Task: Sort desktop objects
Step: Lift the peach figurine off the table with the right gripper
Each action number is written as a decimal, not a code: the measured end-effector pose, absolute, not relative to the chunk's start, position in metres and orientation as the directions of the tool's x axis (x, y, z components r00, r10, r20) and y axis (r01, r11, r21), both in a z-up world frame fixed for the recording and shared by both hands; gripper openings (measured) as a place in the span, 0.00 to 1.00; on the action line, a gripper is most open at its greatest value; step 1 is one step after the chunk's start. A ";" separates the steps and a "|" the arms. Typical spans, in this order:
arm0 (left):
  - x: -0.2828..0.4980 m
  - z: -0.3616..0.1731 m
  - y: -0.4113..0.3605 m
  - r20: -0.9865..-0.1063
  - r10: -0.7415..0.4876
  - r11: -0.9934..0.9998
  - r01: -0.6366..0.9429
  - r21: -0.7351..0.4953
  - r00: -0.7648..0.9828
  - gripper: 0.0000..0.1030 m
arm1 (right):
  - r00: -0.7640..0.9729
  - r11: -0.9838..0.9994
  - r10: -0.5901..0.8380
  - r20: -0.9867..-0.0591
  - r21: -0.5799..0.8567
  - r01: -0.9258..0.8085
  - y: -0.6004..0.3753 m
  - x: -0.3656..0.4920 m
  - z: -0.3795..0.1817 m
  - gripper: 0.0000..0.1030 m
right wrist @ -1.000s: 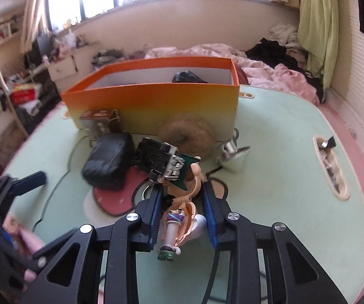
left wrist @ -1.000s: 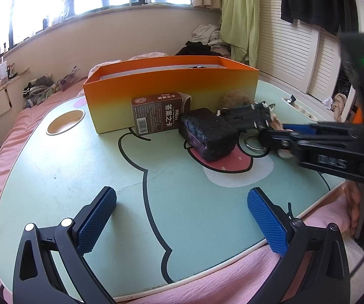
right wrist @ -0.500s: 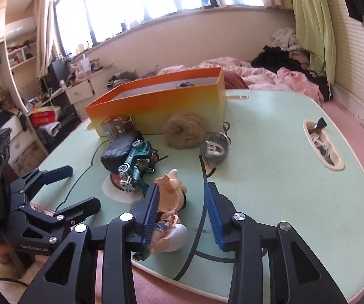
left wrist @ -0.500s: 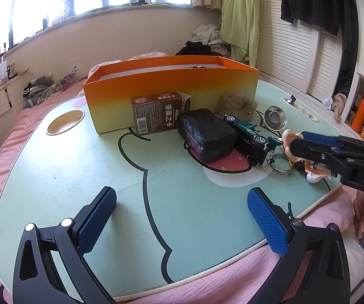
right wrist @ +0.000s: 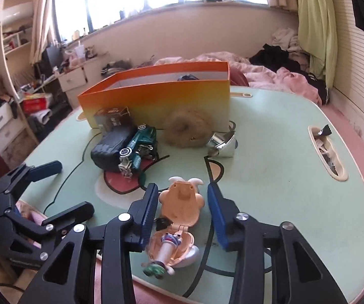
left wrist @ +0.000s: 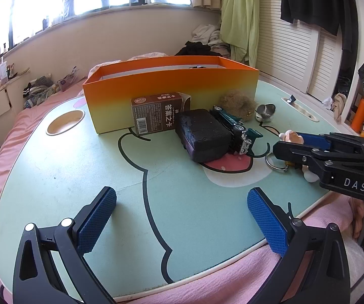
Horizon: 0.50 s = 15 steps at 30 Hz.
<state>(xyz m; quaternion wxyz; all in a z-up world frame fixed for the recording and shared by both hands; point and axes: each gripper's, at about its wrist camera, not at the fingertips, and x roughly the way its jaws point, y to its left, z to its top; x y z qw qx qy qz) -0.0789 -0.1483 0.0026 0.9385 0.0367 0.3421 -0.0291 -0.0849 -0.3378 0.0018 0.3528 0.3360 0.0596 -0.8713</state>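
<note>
You're mid-grasp: your right gripper (right wrist: 182, 202) is closing round the toy figure (right wrist: 180, 202), pads seemingly clear; left gripper (left wrist: 179, 220) spread, empty; next, carry it to the orange box (right wrist: 156, 96) at 12 o'clock

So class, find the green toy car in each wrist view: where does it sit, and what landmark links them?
Left wrist view: green toy car right of centre, against the black case.
Right wrist view: green toy car left of centre, beside that case.
Shared landmark: the orange box behind.
</note>
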 end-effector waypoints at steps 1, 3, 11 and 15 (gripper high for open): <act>-0.078 0.003 -0.150 -0.644 -0.030 0.996 0.081 0.049 0.764 1.00 | -0.522 -0.742 -0.582 -0.624 0.143 0.655 -0.336 -0.085 0.002 0.37; -0.081 0.002 -0.147 -0.644 -0.033 0.995 0.084 0.048 0.764 1.00 | -0.507 -0.730 -0.611 -0.608 0.185 0.658 -0.329 -0.084 0.002 0.35; -0.080 0.002 -0.148 -0.644 -0.040 0.994 0.093 0.049 0.764 1.00 | -0.567 -0.735 -0.666 -0.484 0.297 0.610 -0.295 -0.081 0.015 0.32; -0.081 0.002 -0.146 -0.644 -0.044 0.994 0.098 0.049 0.764 1.00 | -0.567 -0.744 -0.644 -0.514 0.247 0.621 -0.308 -0.079 0.017 0.41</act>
